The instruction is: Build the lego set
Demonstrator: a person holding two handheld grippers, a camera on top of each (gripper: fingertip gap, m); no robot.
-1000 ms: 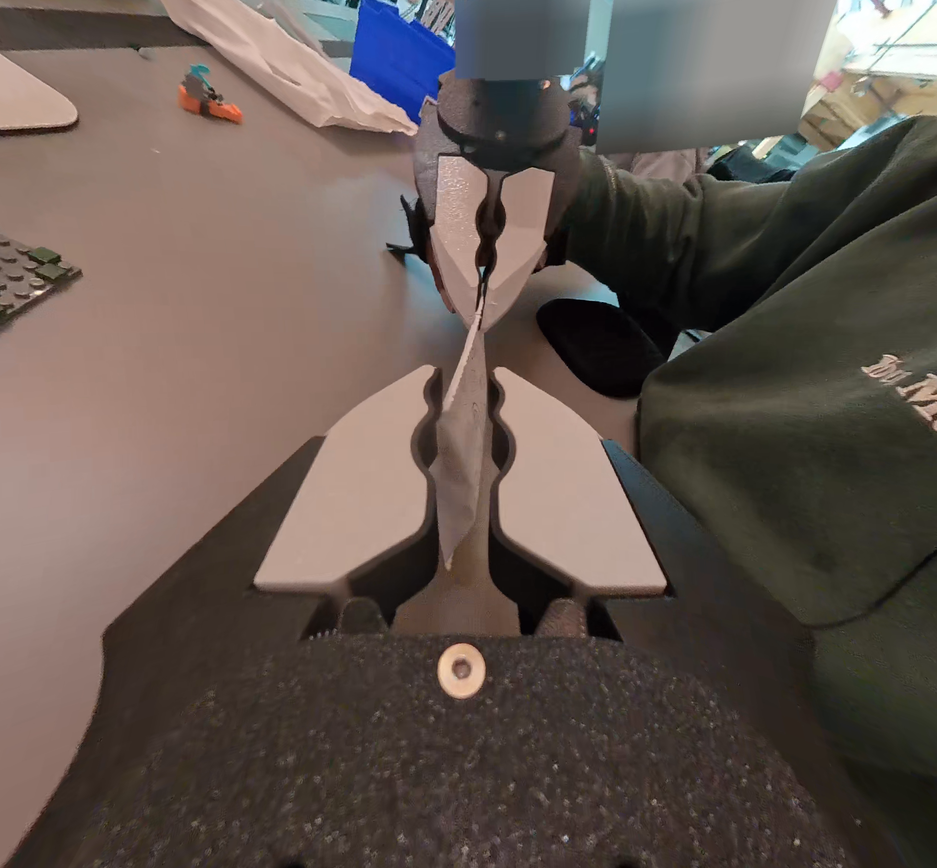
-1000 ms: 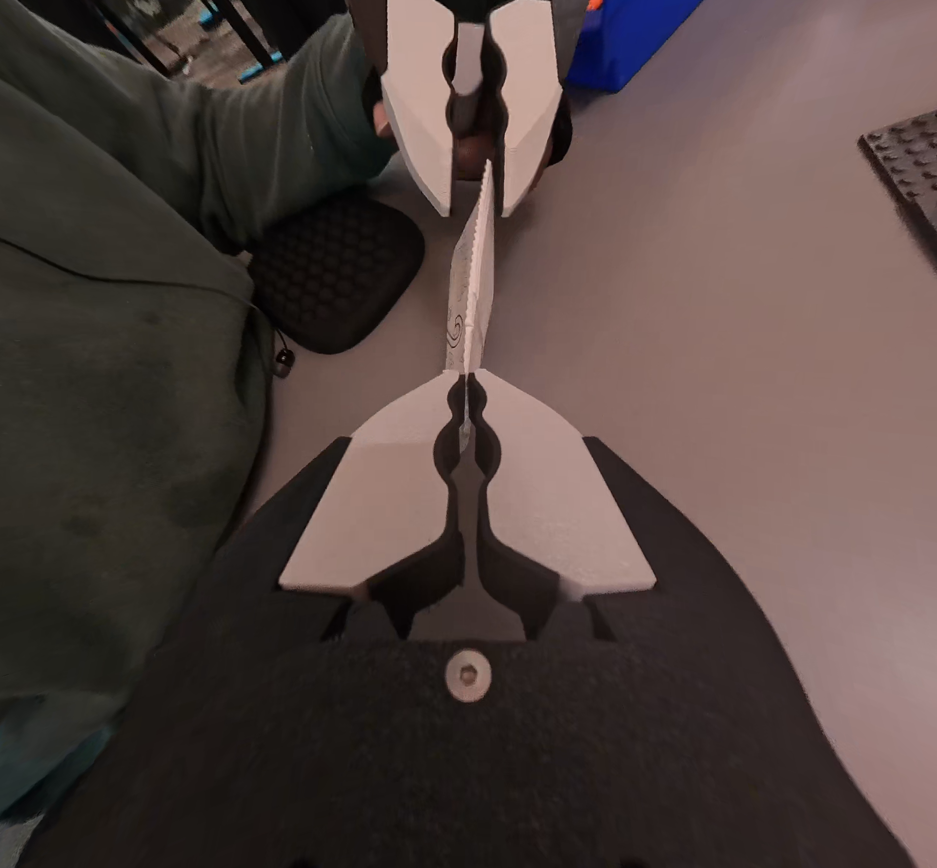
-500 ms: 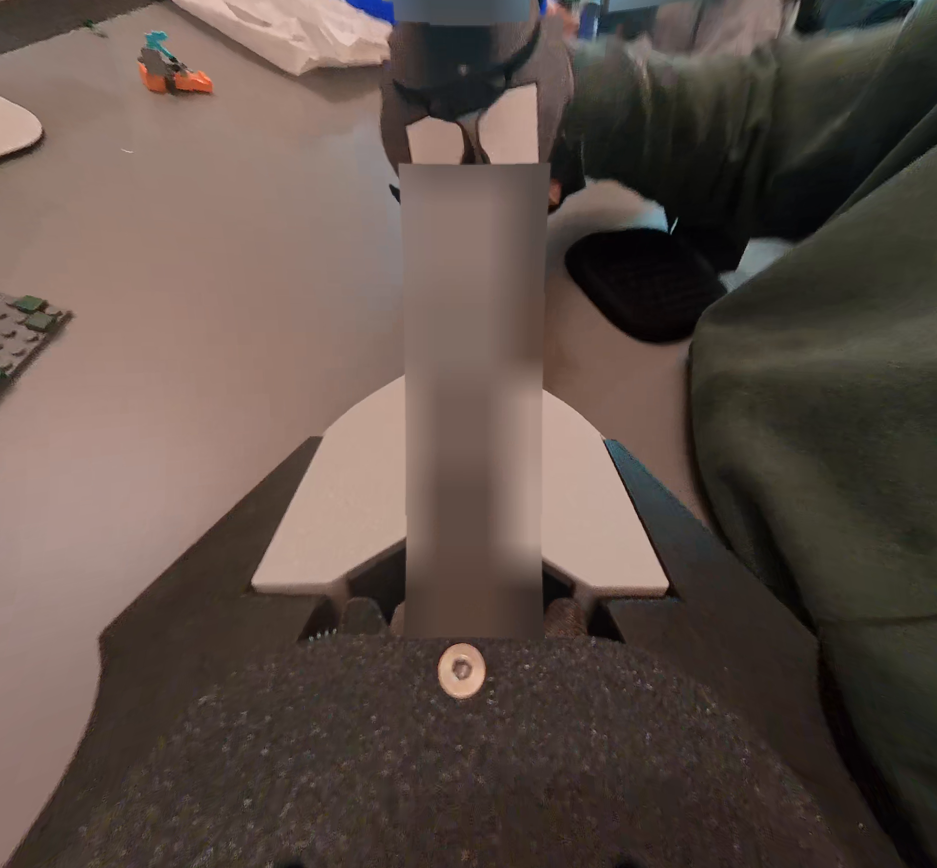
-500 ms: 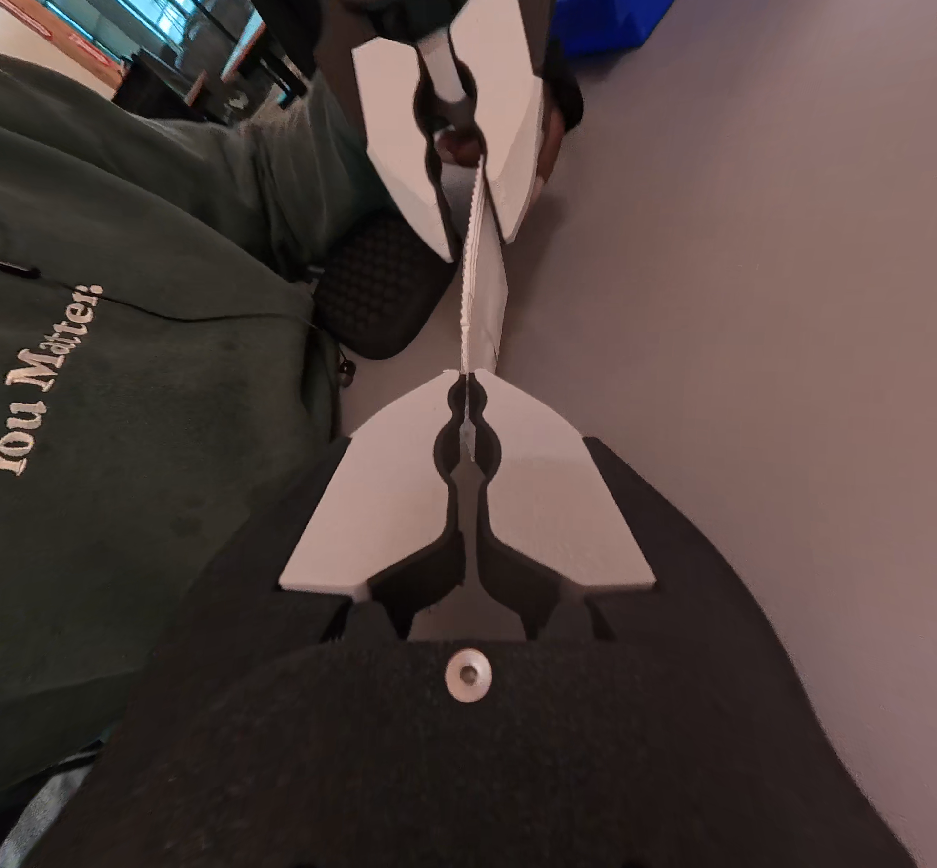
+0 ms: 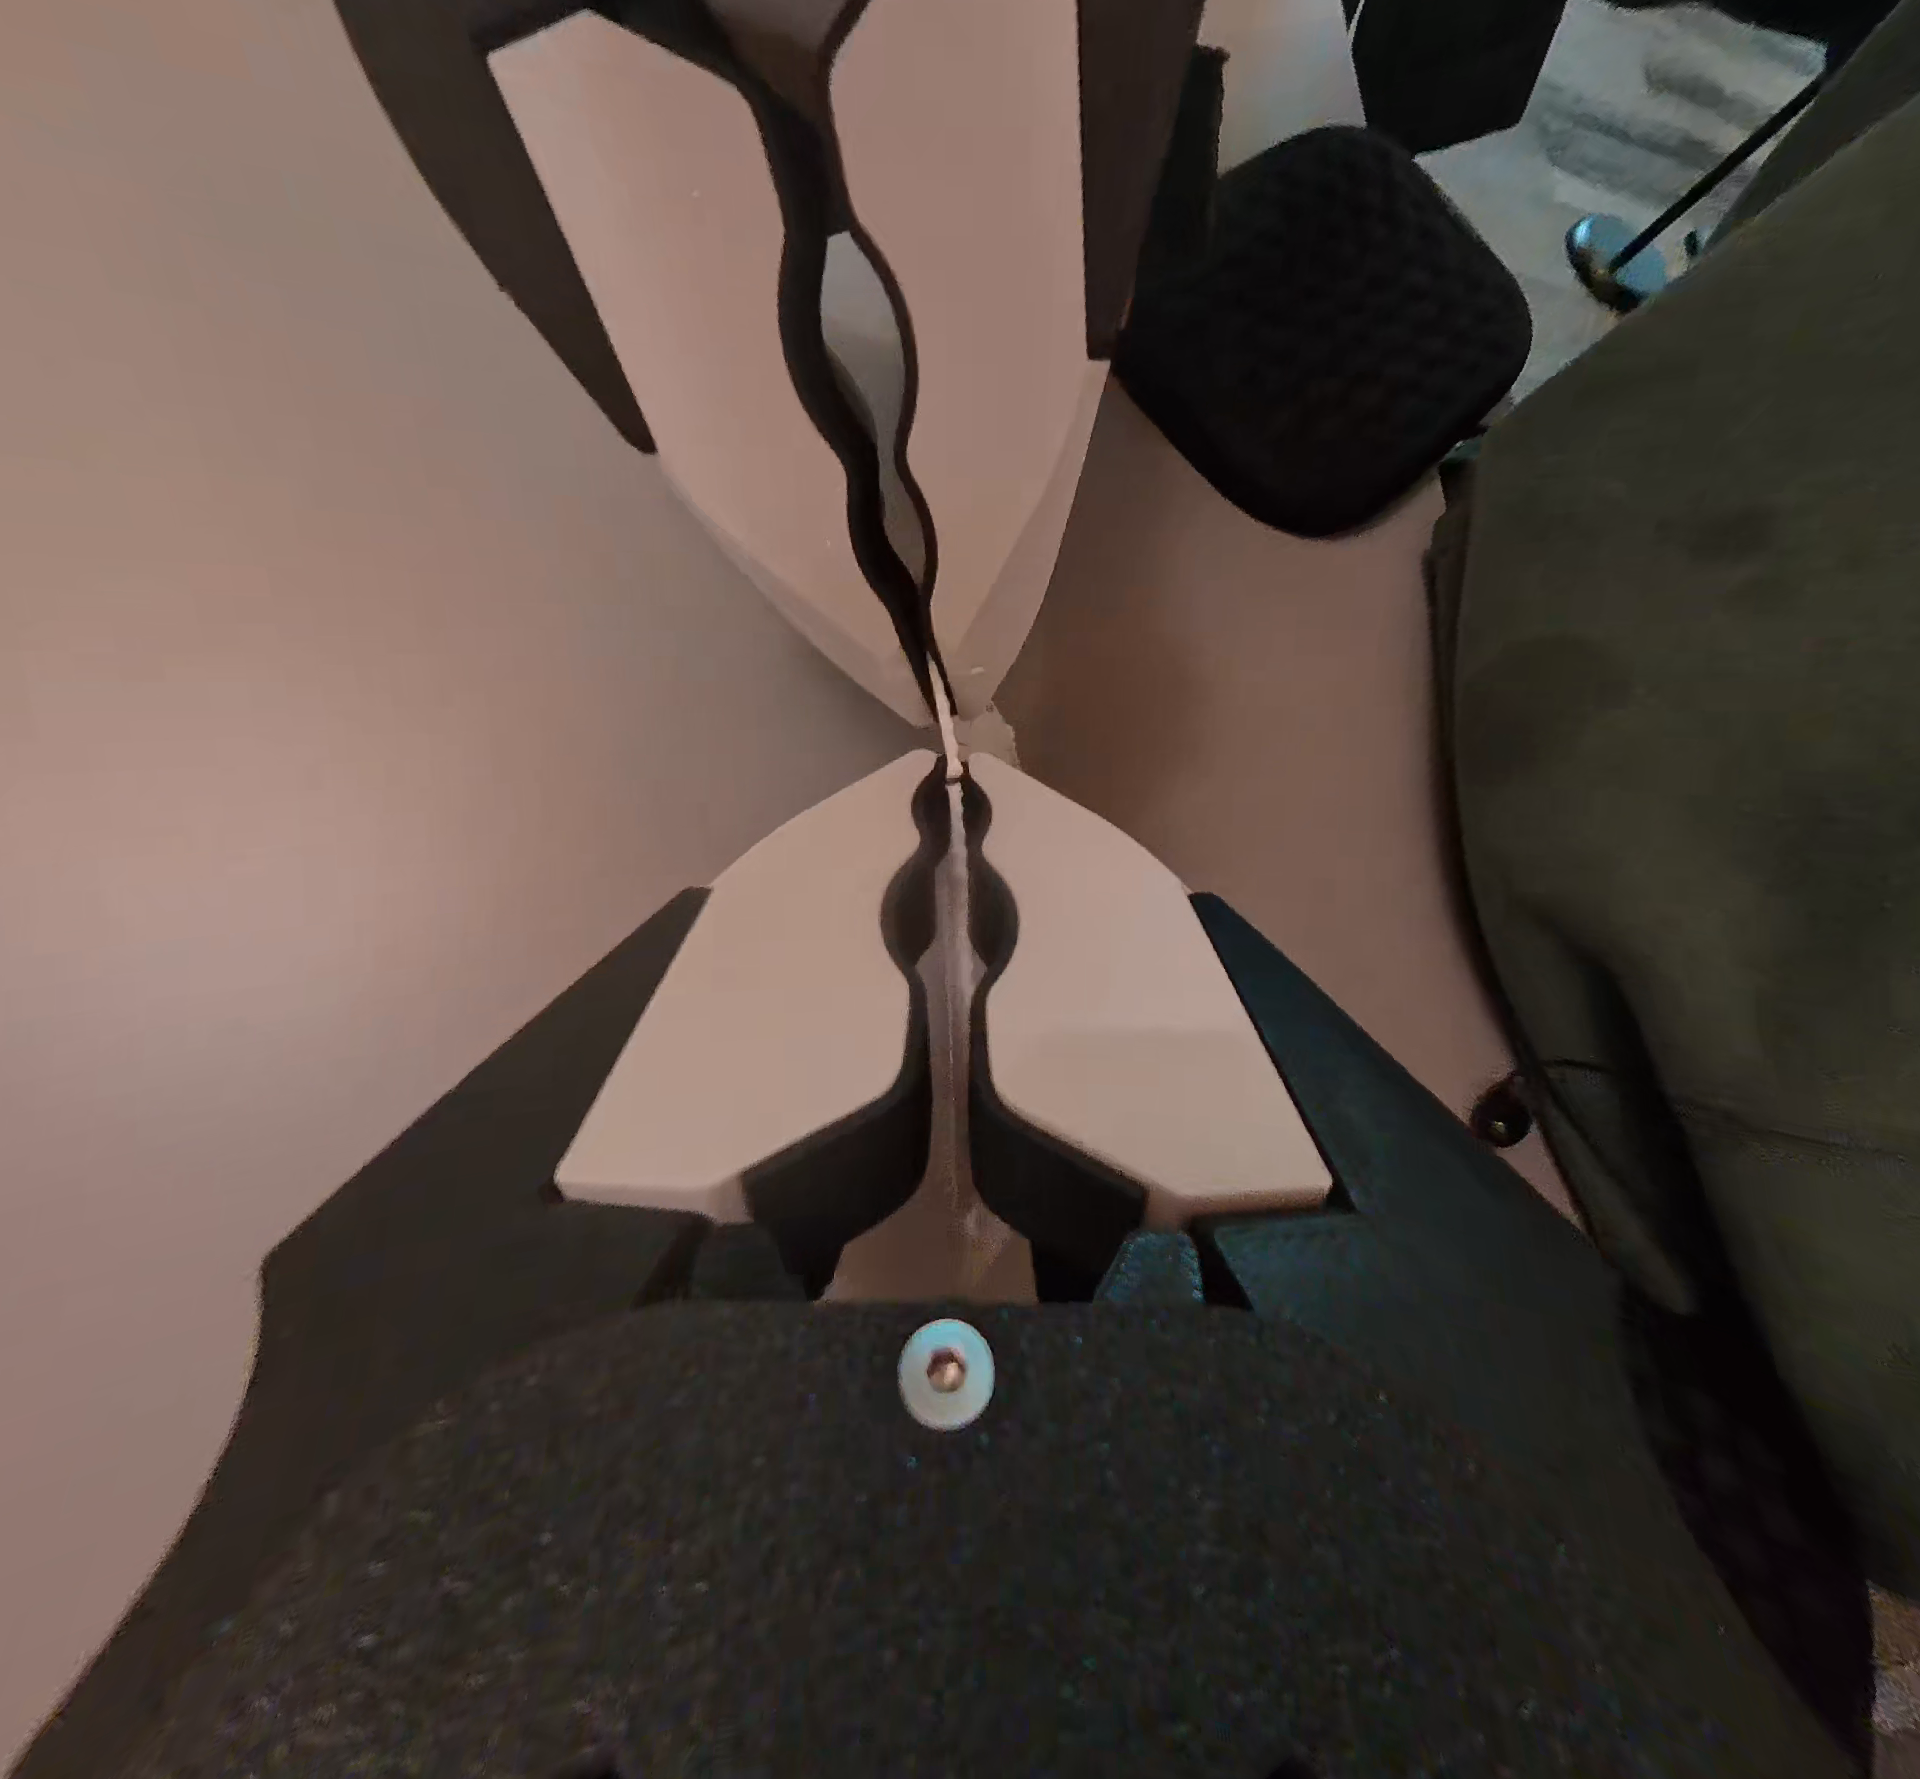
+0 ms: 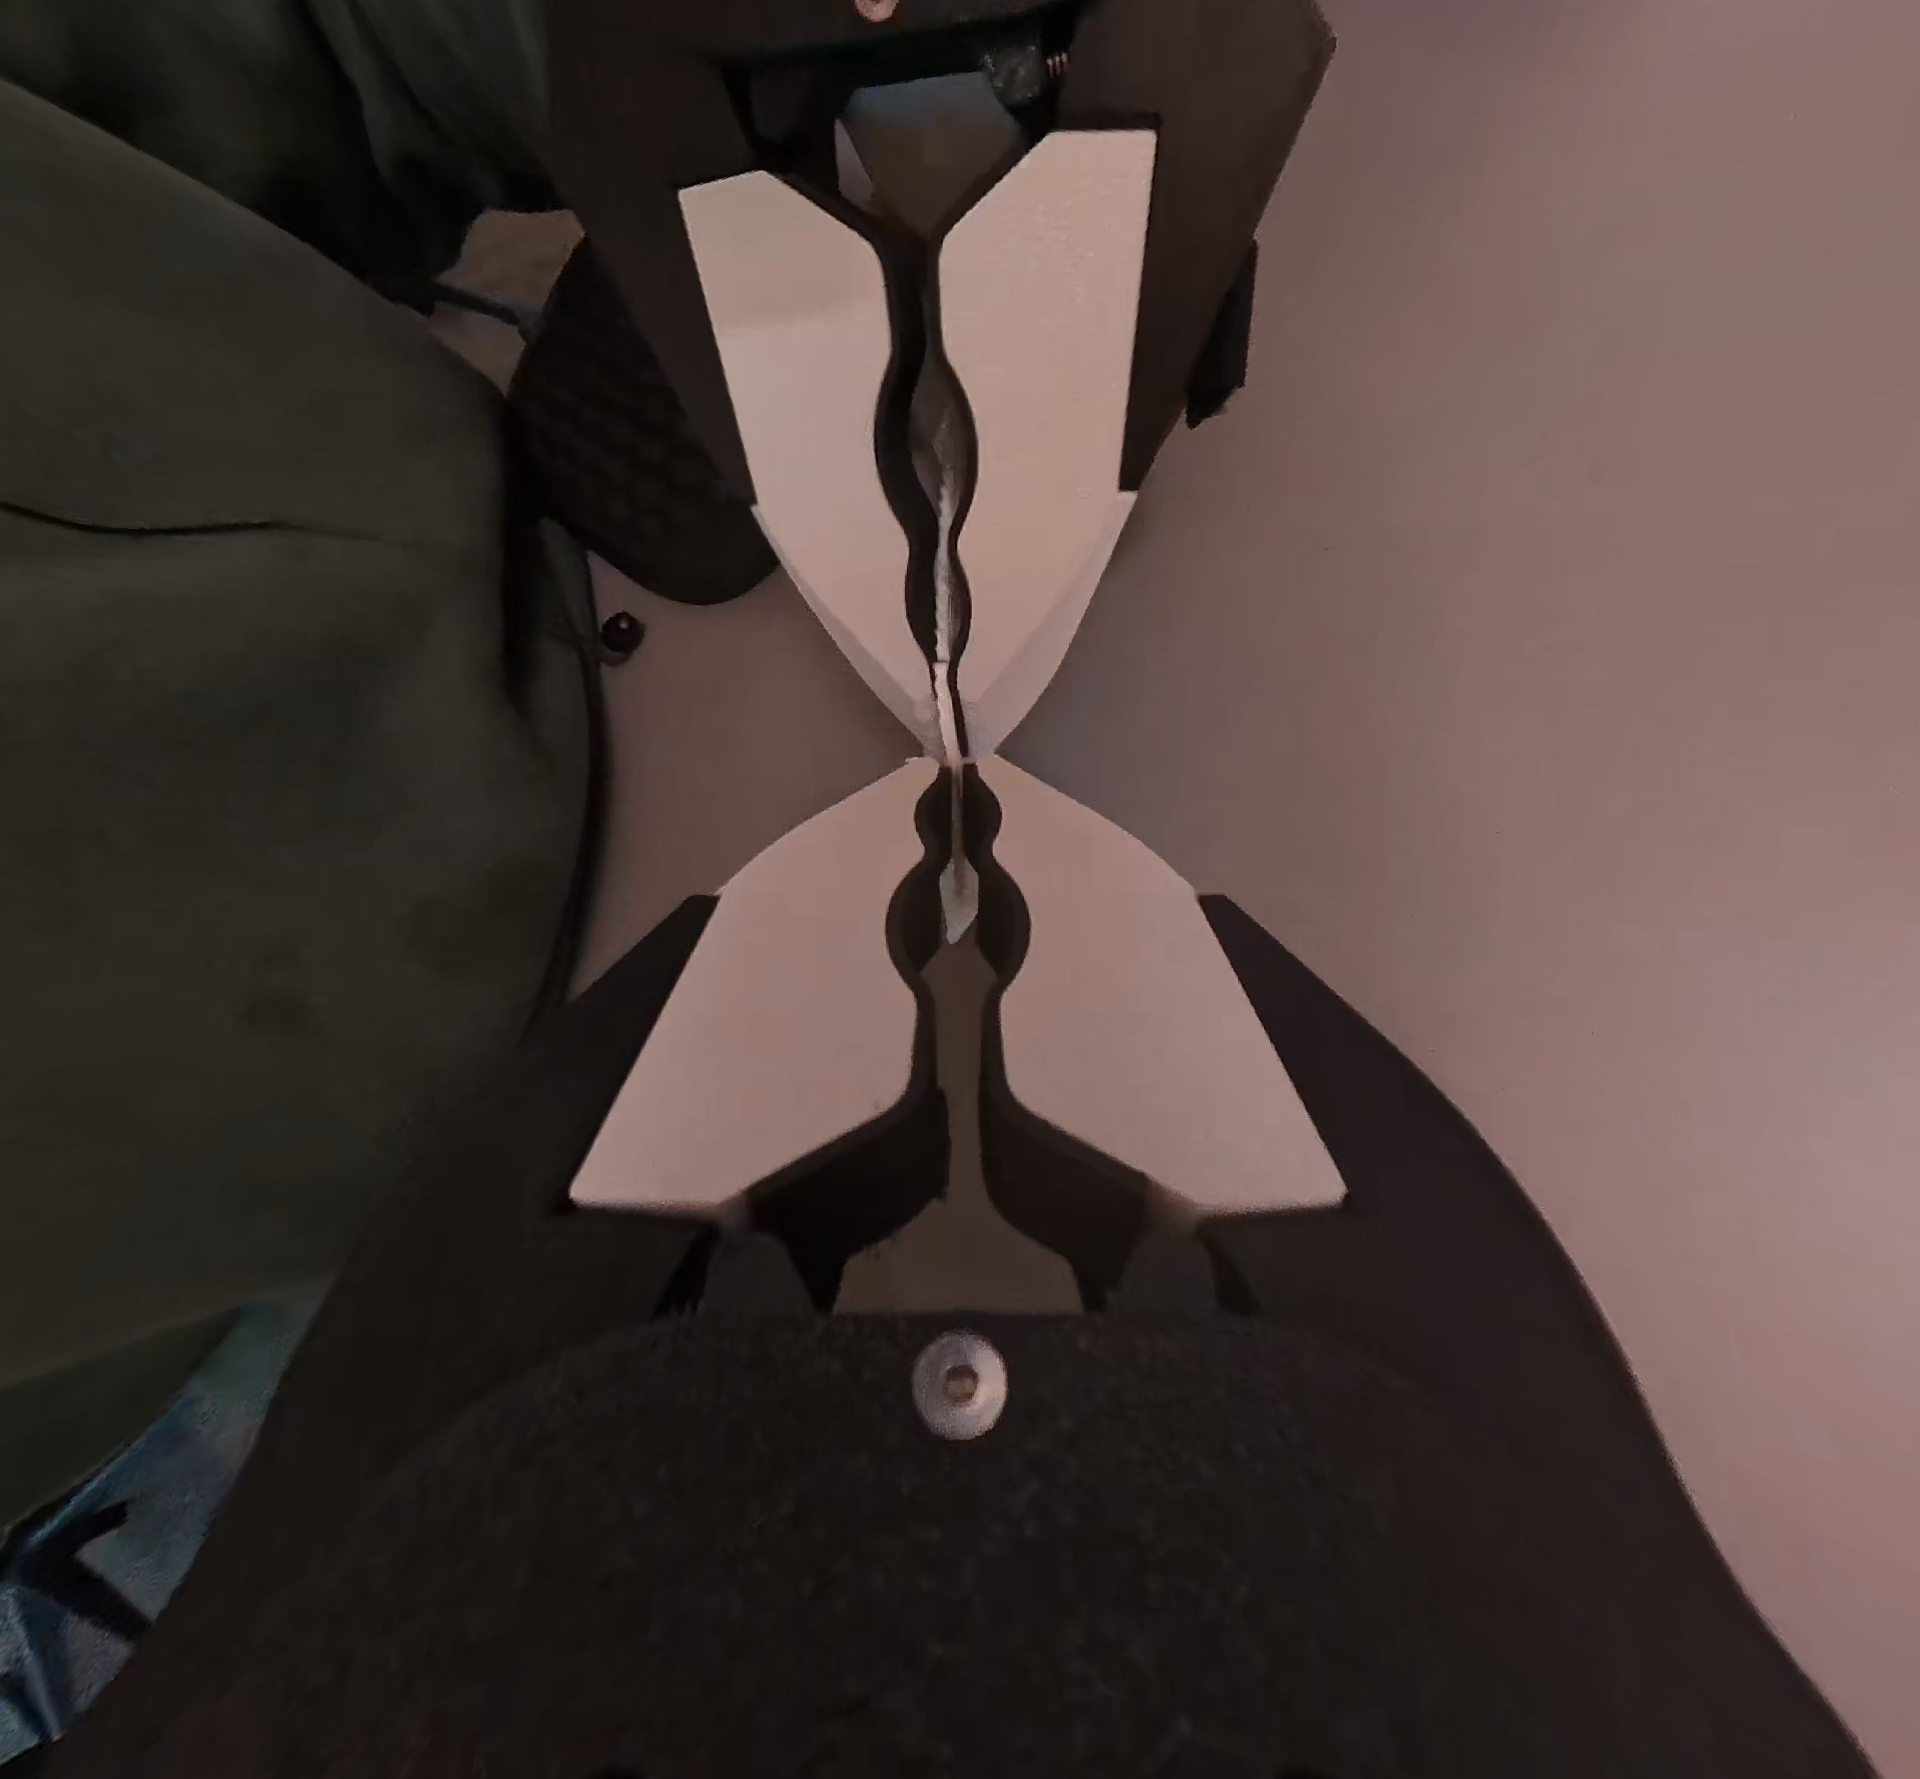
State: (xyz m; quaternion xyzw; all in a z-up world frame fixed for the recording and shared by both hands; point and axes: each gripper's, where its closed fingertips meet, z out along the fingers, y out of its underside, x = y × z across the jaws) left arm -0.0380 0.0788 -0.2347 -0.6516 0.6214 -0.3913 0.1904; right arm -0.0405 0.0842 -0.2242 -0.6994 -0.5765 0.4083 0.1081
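Both wrist views are dim and warm-tinted; the table [image 5: 312, 586] reads pinkish-grey with no glare. Light is soft and diffuse, its source not identifiable. The pale fingers [image 5: 790, 1033] are the brightest surfaces, with a faint shadow band across them. The dark sweatshirt [image 6: 208, 690] loses nearly all detail in shadow. Wide-angle distortion bows straight edges toward the frame borders. Slight blur softens the far gripper fingers [image 6: 1039, 379] and the corners

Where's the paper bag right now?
The bag is pinched between both grippers, left and right, tip to tip over the table; in both views it runs down the centre, beside the green sleeve.
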